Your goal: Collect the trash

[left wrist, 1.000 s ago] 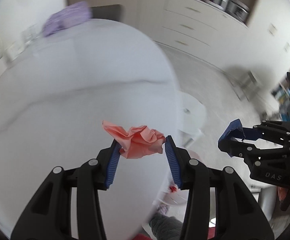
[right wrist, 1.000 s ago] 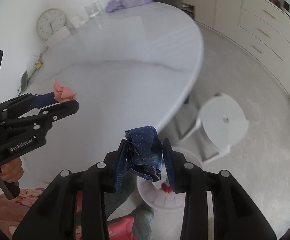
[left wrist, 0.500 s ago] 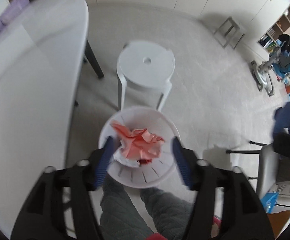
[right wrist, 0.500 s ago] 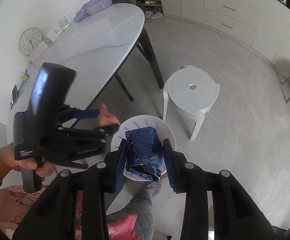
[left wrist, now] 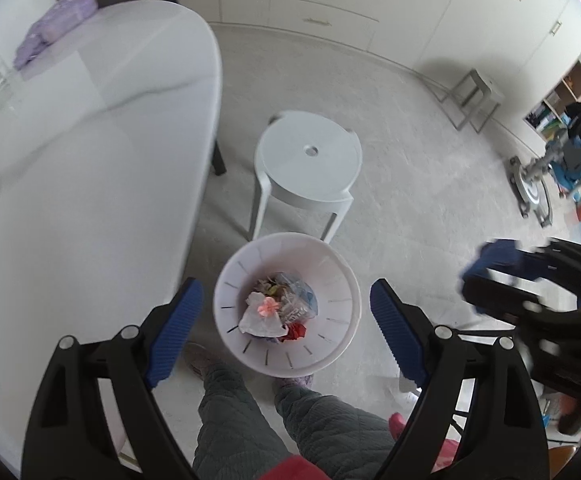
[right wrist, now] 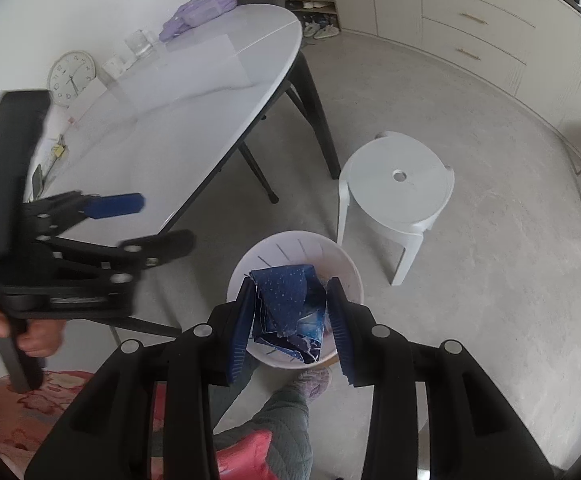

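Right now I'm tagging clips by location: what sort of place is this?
Probably a home dining or living area: an oval white table with a wall clock leaning on it, built-in drawers, and a white plastic stool.

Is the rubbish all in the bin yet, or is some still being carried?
Partly. The left tongs are open over the bin, and a pink wad lies inside on other rubbish. The right tongs grip a blue wrapper above the bin, not yet dropped. That is what remains in sight.
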